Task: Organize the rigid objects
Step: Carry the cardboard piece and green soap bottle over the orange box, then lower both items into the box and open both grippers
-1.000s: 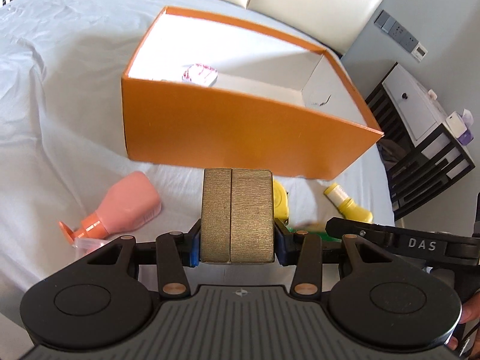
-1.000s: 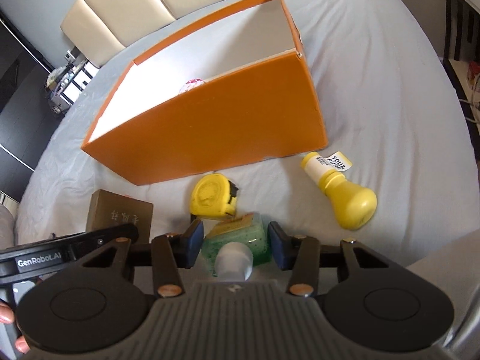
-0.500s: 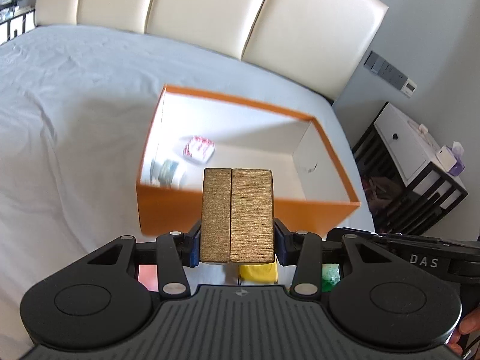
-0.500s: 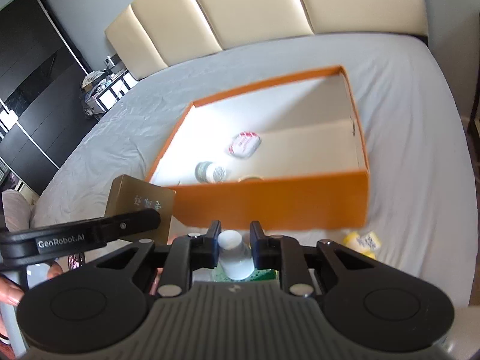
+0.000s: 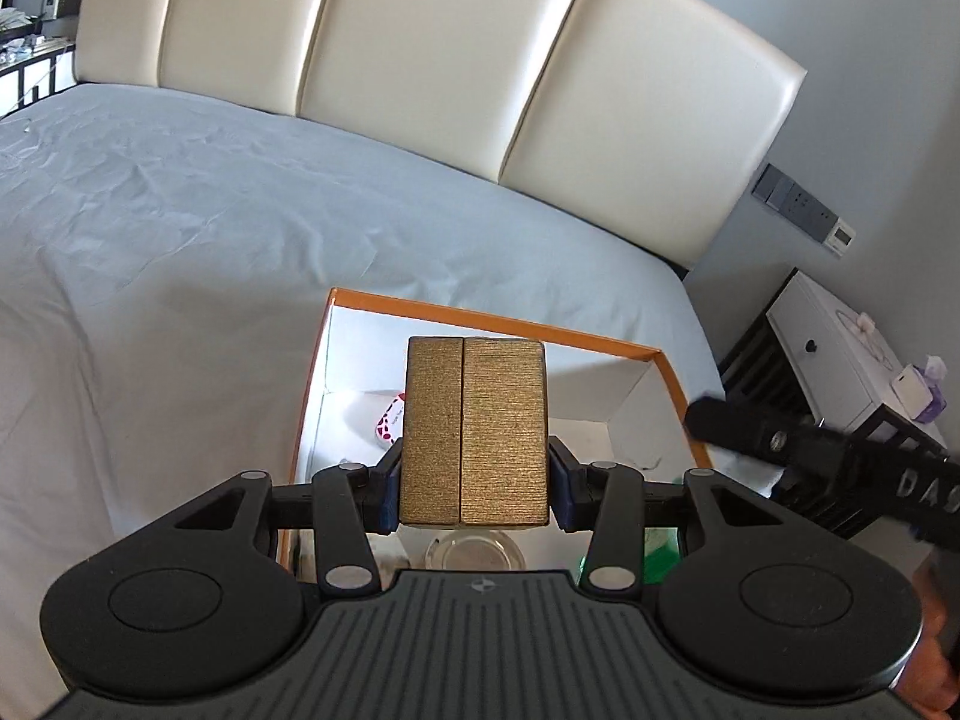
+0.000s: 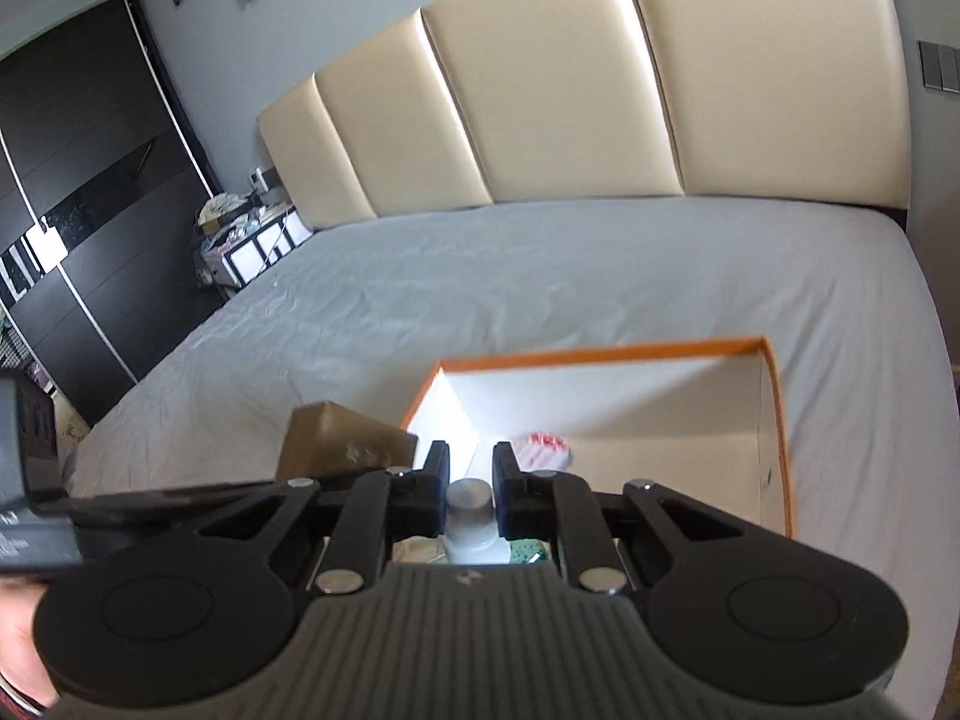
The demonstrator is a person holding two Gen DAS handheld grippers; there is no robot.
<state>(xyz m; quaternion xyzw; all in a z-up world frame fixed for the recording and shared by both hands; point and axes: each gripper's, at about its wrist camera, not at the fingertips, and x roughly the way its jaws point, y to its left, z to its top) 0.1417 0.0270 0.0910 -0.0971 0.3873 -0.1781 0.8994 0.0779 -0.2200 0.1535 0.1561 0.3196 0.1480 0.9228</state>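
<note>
The gold box (image 5: 475,432) sits clamped upright in the left hand-held gripper (image 5: 474,483), above the orange box (image 5: 492,318). The right hand-held gripper (image 6: 470,495) is closed on a clear bottle (image 6: 471,519) by its grey cap, near that box's front. The orange box lies on a grey-sheeted bed (image 5: 210,228) with a cream headboard (image 5: 420,54). The gold box has a ribbed surface with a centre seam.

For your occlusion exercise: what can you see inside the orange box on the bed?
Inside the orange box, a red-and-white patterned item lies on the white floor. In the left view a clear round container shows below the gold box. Both grippers cover the near part.
</note>
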